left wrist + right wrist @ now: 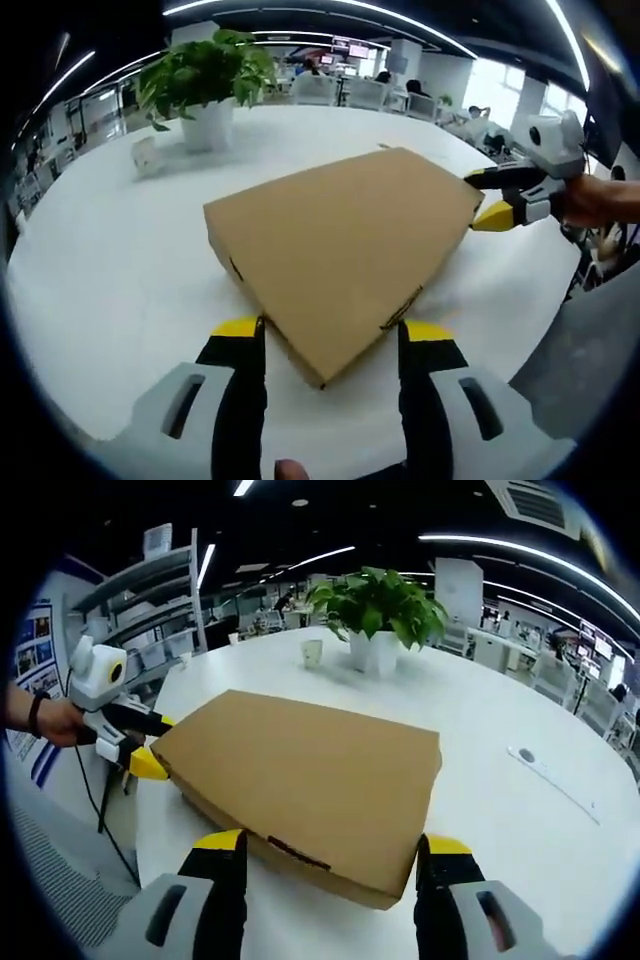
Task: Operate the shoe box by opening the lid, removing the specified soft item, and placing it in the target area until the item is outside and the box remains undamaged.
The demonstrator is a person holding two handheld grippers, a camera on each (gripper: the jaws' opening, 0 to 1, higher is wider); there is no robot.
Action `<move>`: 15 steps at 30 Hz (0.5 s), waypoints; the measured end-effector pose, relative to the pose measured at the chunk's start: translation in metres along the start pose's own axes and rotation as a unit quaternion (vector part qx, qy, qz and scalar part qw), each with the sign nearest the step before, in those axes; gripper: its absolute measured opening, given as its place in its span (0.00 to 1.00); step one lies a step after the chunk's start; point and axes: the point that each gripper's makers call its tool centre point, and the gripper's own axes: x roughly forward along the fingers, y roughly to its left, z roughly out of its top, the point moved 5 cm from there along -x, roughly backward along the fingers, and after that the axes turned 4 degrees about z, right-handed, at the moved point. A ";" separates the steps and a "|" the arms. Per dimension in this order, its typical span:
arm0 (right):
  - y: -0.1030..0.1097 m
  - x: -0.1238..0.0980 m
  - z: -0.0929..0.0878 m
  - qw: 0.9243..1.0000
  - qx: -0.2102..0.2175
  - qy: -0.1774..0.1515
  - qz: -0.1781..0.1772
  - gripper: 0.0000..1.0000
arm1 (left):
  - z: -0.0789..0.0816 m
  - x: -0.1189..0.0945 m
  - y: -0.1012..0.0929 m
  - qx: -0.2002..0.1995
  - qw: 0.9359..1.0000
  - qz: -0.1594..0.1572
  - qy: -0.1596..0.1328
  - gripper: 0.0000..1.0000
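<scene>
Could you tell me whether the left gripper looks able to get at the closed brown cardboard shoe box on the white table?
Probably yes: the left gripper is open, its yellow-tipped jaws straddling the brown cardboard shoe box corner, nothing between.

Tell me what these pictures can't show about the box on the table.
- What's inside the box: its shut lid covers it in both views.
- Whether the gripper tips touch its corners: too close to tell.
- The small white cup contents: too small, right gripper view.

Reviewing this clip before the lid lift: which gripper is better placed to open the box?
Probably either: both straddle corners of the closed shoe box. The left gripper brackets a corner with lid tabs beside its open jaws; the right gripper faces the long front edge, slightly favouring right.
</scene>
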 end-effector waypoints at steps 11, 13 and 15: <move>0.003 -0.005 0.002 1.000 0.008 0.001 -0.001 0.66 | -0.001 -0.007 -0.001 -0.011 1.000 -0.003 -0.003 0.49; 0.003 -0.006 0.003 1.000 0.009 -0.002 0.000 0.66 | 0.000 -0.008 -0.001 -0.015 1.000 -0.004 -0.005 0.48; 0.003 -0.007 0.004 1.000 0.010 -0.005 0.001 0.65 | 0.001 -0.009 -0.002 -0.017 1.000 -0.005 -0.006 0.48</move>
